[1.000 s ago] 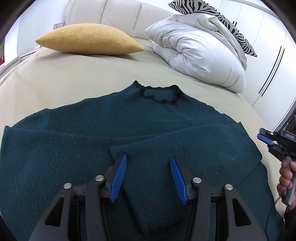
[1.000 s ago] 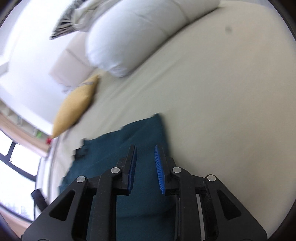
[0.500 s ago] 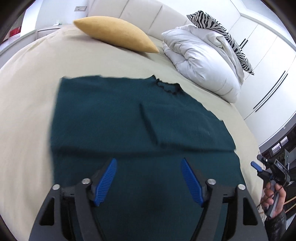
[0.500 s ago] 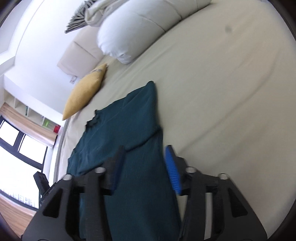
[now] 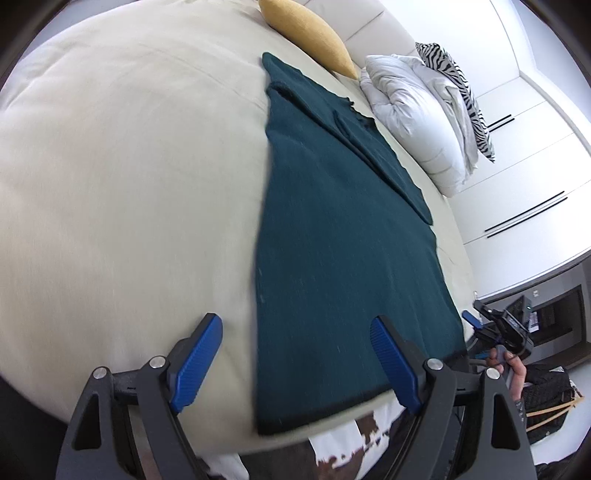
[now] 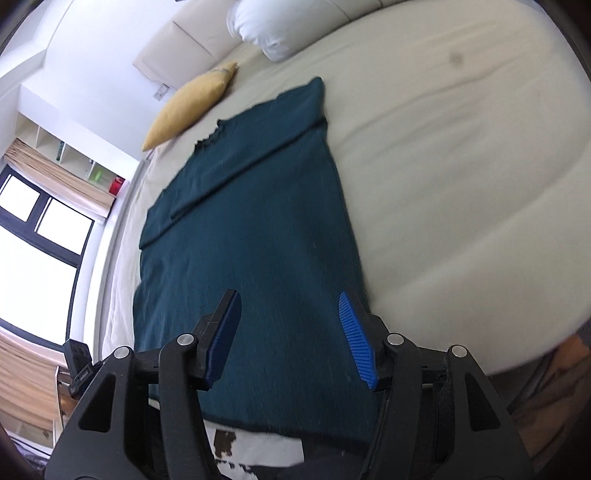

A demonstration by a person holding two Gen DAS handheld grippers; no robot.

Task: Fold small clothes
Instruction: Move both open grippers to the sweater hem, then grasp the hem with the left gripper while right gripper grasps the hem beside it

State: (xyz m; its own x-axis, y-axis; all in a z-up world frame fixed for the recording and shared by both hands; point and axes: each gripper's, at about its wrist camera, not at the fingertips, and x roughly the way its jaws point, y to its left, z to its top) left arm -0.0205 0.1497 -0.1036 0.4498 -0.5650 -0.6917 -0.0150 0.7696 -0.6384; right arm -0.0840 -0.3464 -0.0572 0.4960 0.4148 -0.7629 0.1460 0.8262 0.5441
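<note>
A dark teal sweater (image 5: 332, 229) lies flat on the cream bed (image 5: 129, 166), both sleeves folded in across its chest, the hem at the near edge. My left gripper (image 5: 297, 363) hovers over the hem's left corner; its jaws are opening and nothing is between them. In the right wrist view the sweater (image 6: 251, 229) runs away from me, and my right gripper (image 6: 290, 341) hangs over the hem's right part, open and empty. The right gripper (image 5: 496, 332), with a hand on it, shows at the left view's right edge.
A mustard pillow (image 5: 310, 31) and a white duvet (image 5: 417, 110) with a zebra cushion (image 5: 458, 77) lie at the bed's head. White wardrobes (image 5: 535, 166) stand at the right. A cowhide rug (image 5: 354, 454) lies on the floor below the bed's edge. A window (image 6: 33, 236) is left.
Both grippers pulled back from the folded sleeves to the sweater's hem at the near bed edge. Both jaws opened wider. The sleeves stayed folded on the chest.
</note>
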